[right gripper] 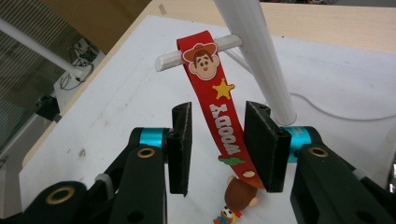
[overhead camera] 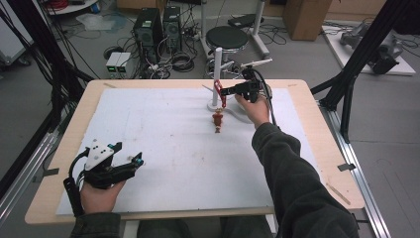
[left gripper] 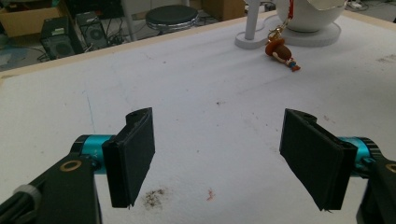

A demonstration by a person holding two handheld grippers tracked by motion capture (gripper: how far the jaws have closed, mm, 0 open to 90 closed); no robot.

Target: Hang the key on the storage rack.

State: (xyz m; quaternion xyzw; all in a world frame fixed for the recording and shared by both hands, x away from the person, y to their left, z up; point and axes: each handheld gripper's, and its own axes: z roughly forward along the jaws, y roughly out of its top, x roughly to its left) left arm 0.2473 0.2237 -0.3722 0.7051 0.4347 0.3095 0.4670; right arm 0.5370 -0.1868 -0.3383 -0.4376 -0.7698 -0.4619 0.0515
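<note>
Right gripper view reads one red Woody strap (right gripper: 219, 116) draped over the stand's peg (right gripper: 198, 52), between the right gripper's (right gripper: 218, 148) parted jaws; figure (right gripper: 238, 198) dangling. Left gripper (left gripper: 217, 161) jaws wide apart, empty.

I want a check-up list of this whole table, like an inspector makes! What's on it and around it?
Surface: white mat on a wooden table; small dark specks and a red fleck on the mat.
Job's things: red strap looped over a peg of the white stand; a small toy figure hangs at its lower end, touching the mat.
Clutter: nothing seen.
Grippers: left gripper open, resting on the mat near the front-left. Right gripper open, jaws on either side of the strap.
Cables: a black one trails from each gripper.
Surroundings: black stool, computer towers, cardboard box, floor wires.
</note>
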